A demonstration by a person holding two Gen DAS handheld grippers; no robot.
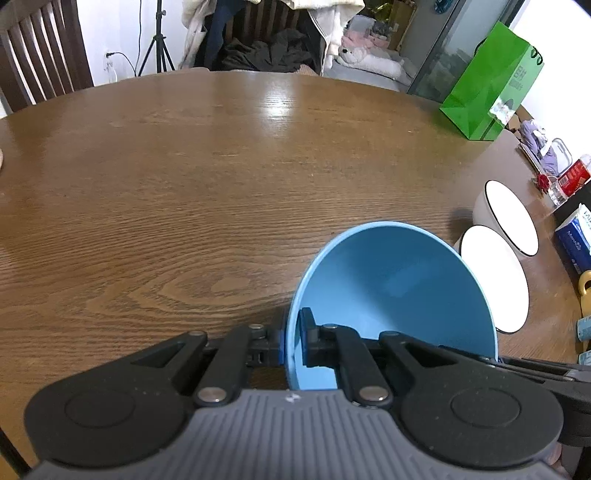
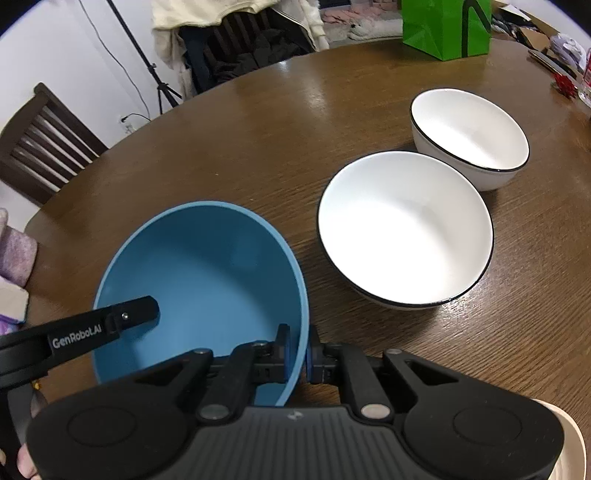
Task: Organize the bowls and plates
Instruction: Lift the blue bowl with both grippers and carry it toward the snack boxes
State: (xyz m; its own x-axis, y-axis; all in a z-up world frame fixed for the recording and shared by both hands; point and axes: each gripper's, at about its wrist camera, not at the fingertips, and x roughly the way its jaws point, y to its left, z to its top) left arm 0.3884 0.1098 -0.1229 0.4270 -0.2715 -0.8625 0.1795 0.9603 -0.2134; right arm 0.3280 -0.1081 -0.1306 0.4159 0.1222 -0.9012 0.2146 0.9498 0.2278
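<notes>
A blue bowl [image 1: 391, 291] [image 2: 199, 273] stands on the brown wooden table [image 1: 184, 192], and both grippers hold it by the rim. My left gripper [image 1: 291, 345] is shut on the rim's left side, one pad inside the bowl and one outside. On the opposite side, my right gripper [image 2: 298, 354] is shut on the rim in the same way. One black finger [image 2: 133, 315] of the left gripper reaches into the bowl in the right wrist view. Two white bowls with dark rims, a nearer one [image 2: 406, 229] [image 1: 495, 277] and a farther one [image 2: 469, 136] [image 1: 511, 218], stand to the right.
A green paper bag [image 1: 487, 85] [image 2: 443, 26] stands at the table's far right. Small boxes and clutter [image 1: 574, 240] line the right edge. A dark wooden chair [image 1: 37, 48] [image 2: 48, 144] stands at the far left, with a tripod and clothes behind the table.
</notes>
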